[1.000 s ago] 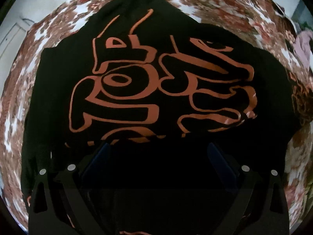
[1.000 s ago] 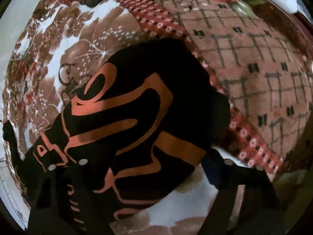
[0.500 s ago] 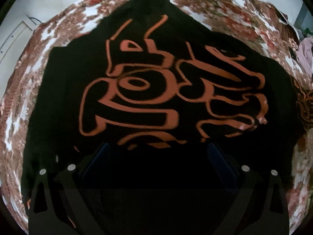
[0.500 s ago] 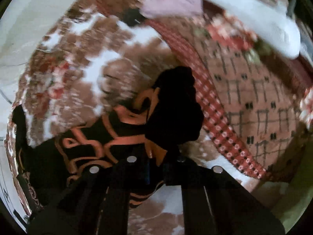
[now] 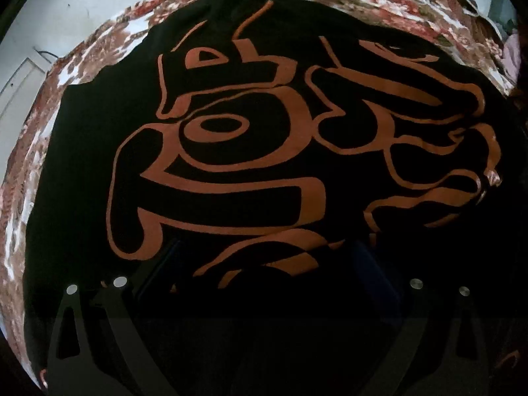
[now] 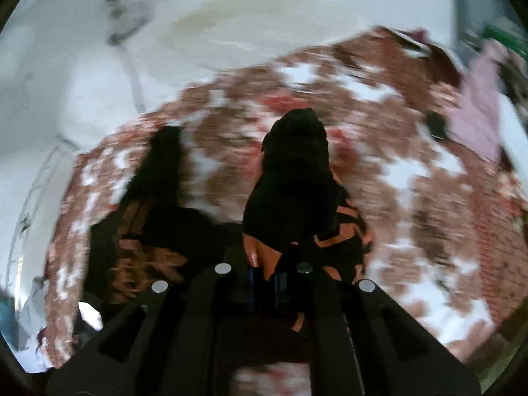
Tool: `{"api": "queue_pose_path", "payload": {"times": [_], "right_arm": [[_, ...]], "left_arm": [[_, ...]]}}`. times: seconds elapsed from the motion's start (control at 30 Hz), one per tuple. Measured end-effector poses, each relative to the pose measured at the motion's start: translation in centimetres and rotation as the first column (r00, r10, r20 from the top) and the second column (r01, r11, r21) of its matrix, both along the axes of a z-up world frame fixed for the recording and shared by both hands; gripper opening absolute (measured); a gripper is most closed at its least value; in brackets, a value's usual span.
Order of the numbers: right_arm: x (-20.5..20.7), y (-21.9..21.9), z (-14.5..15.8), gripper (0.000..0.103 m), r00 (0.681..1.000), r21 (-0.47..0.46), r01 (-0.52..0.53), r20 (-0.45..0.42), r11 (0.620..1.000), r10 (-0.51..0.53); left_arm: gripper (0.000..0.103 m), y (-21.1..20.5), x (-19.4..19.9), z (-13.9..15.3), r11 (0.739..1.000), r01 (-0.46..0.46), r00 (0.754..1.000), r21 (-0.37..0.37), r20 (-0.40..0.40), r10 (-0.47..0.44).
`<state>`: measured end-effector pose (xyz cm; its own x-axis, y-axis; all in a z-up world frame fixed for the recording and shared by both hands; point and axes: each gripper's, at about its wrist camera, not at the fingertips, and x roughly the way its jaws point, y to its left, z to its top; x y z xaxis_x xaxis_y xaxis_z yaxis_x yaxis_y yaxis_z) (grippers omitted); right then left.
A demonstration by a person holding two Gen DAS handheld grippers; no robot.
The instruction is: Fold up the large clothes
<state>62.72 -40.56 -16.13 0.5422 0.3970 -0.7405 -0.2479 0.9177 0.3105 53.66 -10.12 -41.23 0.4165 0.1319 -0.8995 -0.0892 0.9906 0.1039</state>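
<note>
A large black shirt [image 5: 231, 165] with an orange graffiti print lies spread on a brown and white floral bedspread [image 5: 29, 178]. My left gripper [image 5: 264, 264] is open, low over the shirt's near part, with its fingers wide apart and nothing between them. My right gripper [image 6: 267, 280] is shut on a bunched fold of the black shirt [image 6: 293, 178], which stands up in front of the fingers with some orange print showing. The right wrist view is blurred by motion.
The floral bedspread [image 6: 412, 171] covers the bed. A white wall [image 6: 165, 33] stands behind it. A pink garment [image 6: 478, 112] lies at the far right of the bed. A white door or panel [image 5: 19, 85] shows at the left.
My right gripper closed on the shirt's edge and swung up and round, lifting a fold; its view turned from the checked blanket towards the wall. My left gripper moved closer over the print.
</note>
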Motion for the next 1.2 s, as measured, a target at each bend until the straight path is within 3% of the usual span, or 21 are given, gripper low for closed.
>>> {"api": "queue_pose_path", "payload": {"times": [0.17,0.27,0.33,0.4,0.53,0.63,0.8,0.87,0.93,0.97,1.1,1.2], "right_arm": [[-0.9,12.5,1.4,0.008,0.985,0.076,-0.175,0.018,0.982,0.174],[-1.3,19.4,1.0,0.008,0.967,0.124,-0.255,0.006,0.959,0.256],[-2.0,23.8,0.1,0.008,0.953,0.149,-0.297,-0.005,0.943,0.301],[-2.3,28.6,-1.6,0.008,0.94,0.153,-0.332,-0.028,0.931,0.34],[-3.3,35.5,-6.1,0.008,0.922,0.112,-0.37,-0.077,0.922,0.379],[-4.1,39.7,-10.2,0.008,0.908,0.071,-0.391,-0.131,0.918,0.397],[-5.2,43.8,-17.0,0.011,0.882,-0.103,-0.442,-0.234,0.891,0.41],[-6.0,44.6,-19.3,0.02,0.86,-0.154,-0.48,-0.275,0.863,0.429],[-6.9,44.8,-20.1,0.065,0.841,-0.176,-0.517,-0.288,0.838,0.458],[-7.3,44.7,-20.0,0.072,0.837,-0.164,-0.523,-0.285,0.837,0.467],[-7.7,42.6,-16.8,0.087,0.837,-0.032,-0.5,-0.273,0.865,0.474],[-6.7,39.7,-14.2,0.087,0.863,-0.02,-0.46,-0.247,0.888,0.441]], "left_arm": [[0.099,-0.1,0.3,0.0,0.999,0.044,0.999,0.004,-0.015,-0.044],[0.098,0.7,0.8,0.6,0.991,0.118,0.989,-0.065,-0.086,-0.123],[0.098,2.4,0.0,2.3,0.98,0.172,0.982,-0.101,-0.066,-0.179],[0.098,5.8,-1.9,4.8,0.99,0.129,0.991,-0.055,-0.024,-0.13],[0.098,13.5,-6.0,7.8,0.994,-0.017,1.0,-0.11,-0.016,0.015],[0.098,18.6,-9.7,7.6,0.989,-0.103,0.994,-0.106,-0.051,0.098],[0.098,23.6,-13.5,5.5,0.98,-0.177,0.98,-0.091,-0.104,0.167],[0.098,24.5,-14.3,5.2,0.977,-0.19,0.978,-0.101,-0.103,0.18],[0.098,24.7,-14.8,5.3,0.976,-0.188,0.98,-0.111,-0.088,0.179],[0.098,24.5,-14.8,5.4,0.976,-0.187,0.981,-0.111,-0.083,0.178],[0.098,24.7,-13.3,6.6,0.973,-0.188,0.982,-0.132,-0.052,0.183],[0.098,24.0,-11.1,8.1,0.981,-0.163,0.987,-0.107,-0.013,0.163]]}}
